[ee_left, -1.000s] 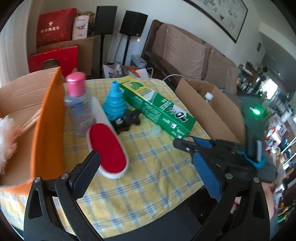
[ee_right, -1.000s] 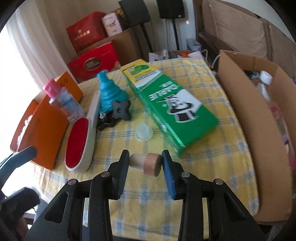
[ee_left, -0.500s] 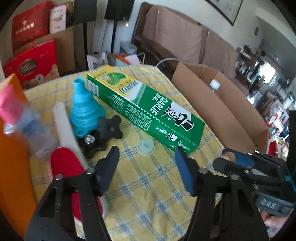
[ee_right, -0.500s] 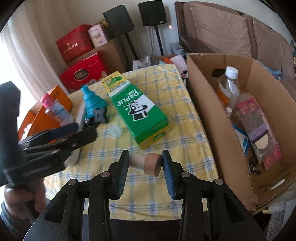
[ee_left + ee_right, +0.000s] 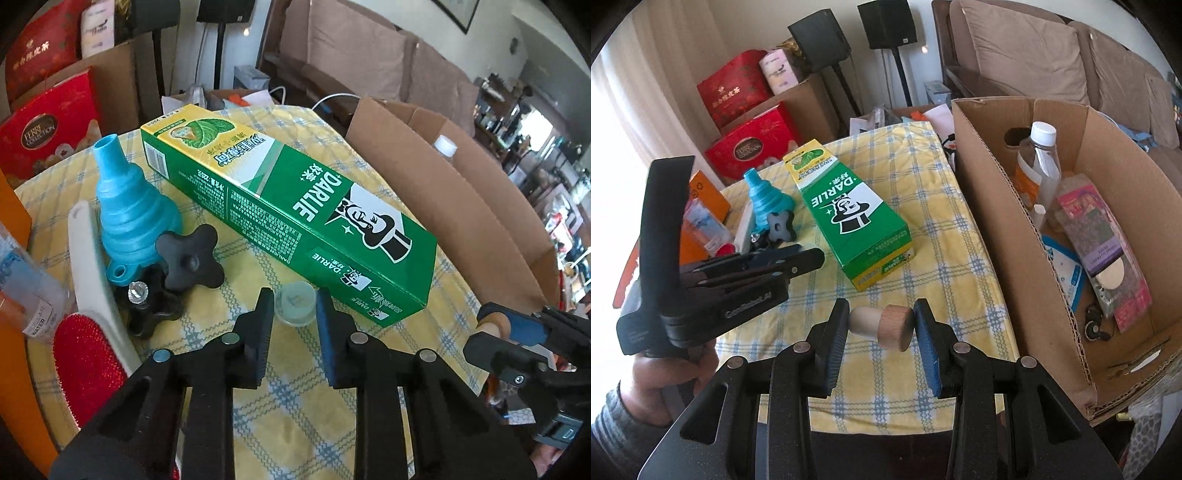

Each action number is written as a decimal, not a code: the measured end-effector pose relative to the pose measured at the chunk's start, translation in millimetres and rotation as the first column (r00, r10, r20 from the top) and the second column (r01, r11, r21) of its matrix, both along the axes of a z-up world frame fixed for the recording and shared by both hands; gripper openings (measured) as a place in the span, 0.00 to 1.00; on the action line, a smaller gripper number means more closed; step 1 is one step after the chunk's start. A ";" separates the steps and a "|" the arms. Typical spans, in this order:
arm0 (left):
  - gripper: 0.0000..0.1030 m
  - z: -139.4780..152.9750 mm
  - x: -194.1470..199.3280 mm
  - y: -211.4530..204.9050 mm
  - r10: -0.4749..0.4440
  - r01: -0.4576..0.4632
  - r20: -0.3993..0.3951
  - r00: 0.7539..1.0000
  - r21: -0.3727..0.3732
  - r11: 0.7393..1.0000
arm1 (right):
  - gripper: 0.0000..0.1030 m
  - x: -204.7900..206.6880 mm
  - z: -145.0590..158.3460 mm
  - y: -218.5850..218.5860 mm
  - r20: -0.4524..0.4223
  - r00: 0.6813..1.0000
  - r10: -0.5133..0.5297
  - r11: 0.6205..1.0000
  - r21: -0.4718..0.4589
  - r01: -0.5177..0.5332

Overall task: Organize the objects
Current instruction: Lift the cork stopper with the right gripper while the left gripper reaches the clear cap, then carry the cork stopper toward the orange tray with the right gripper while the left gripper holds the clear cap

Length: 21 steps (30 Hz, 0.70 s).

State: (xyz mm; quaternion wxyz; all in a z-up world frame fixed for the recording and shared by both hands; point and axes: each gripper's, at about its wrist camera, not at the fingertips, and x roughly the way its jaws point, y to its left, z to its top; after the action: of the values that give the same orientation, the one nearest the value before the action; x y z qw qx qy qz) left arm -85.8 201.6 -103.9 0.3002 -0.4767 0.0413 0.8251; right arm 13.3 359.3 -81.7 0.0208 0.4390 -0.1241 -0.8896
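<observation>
My left claw [image 5: 294,308], jaws closing, straddles the translucent cap [image 5: 296,302] lying on the surface just beside the green carton's [image 5: 291,218] near end; right claw [image 5: 881,325] grips a cork stopper [image 5: 882,325].

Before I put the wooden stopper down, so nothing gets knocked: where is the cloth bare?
Bare cloth lies between the toothpaste box and the cardboard box, and along the near edge under the right gripper. It is crowded by the blue funnel, black knobs and lint brush.
</observation>
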 end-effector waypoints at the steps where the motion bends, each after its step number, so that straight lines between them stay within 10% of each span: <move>1: 0.16 0.9 0.3 -0.3 0.000 0.000 -0.004 1.000 0.006 1.000 | 0.35 -0.1 0.2 -0.6 0.000 1.000 0.001 1.000 0.000 -0.001; 21: 0.16 86.2 51.2 -67.6 0.017 -0.005 -0.093 0.996 0.126 0.992 | 0.35 -14.1 51.7 -50.3 -0.074 0.989 0.128 0.991 0.038 -0.126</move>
State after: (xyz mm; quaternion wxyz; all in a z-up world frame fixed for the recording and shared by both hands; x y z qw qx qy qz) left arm -34.6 134.0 -17.7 0.3227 -0.4178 0.0006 0.8493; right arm -0.8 309.0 -30.0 0.0749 0.4120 -0.0802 -0.9045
